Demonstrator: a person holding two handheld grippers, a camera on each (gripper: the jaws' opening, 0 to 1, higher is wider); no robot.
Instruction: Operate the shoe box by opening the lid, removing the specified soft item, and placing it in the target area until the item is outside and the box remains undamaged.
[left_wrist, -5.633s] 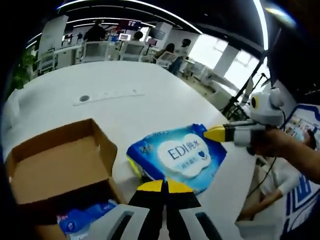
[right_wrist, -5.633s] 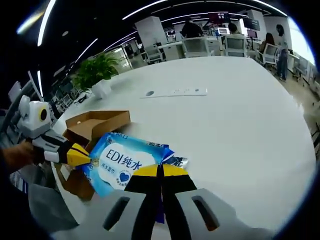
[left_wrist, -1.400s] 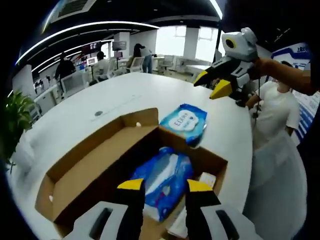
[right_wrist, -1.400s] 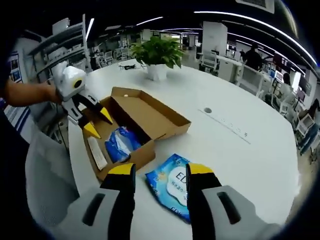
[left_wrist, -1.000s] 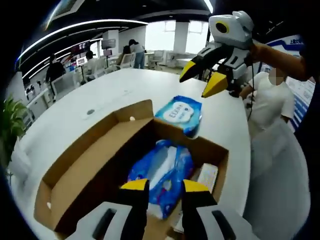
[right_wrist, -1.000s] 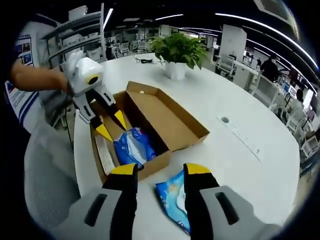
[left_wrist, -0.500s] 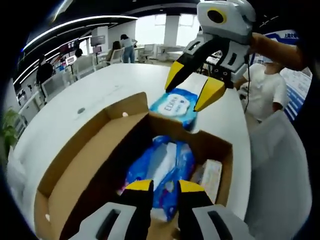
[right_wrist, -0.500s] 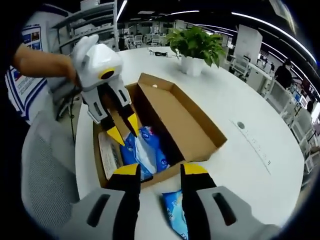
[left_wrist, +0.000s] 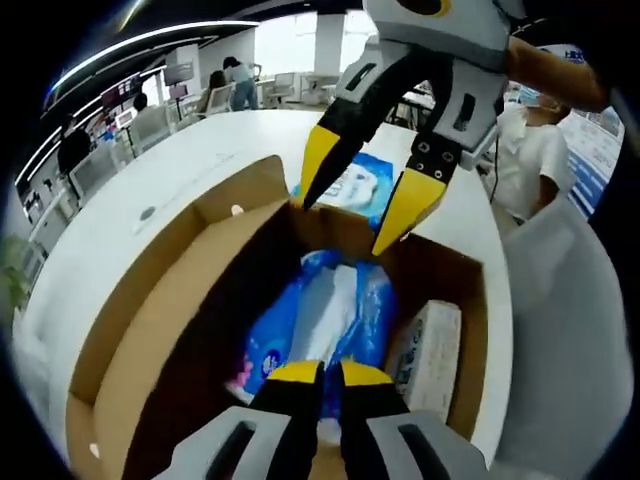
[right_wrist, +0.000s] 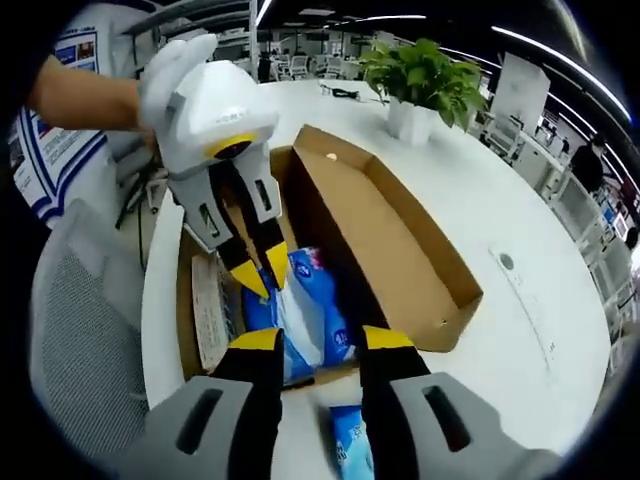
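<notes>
Both grippers over the open shoe box (left_wrist: 180, 300)

Left gripper (left_wrist: 320, 372), jaws nearly together, sits nearer, right above the blue soft pack (left_wrist: 315, 325) lying lengthwise inside, straight ahead; right gripper (right_wrist: 318, 340), jaws apart, hovers at the box's end; another pack (right_wrist: 350, 440) lies on the tabletop (right_wrist: 540, 290).

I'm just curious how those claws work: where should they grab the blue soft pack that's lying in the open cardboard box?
Probably from above, pinching the blue pack across its raised middle fold. It lies flat in the box, with the cardboard walls blocking sideways approach. The left gripper is already there, jaws nearly shut.
</notes>
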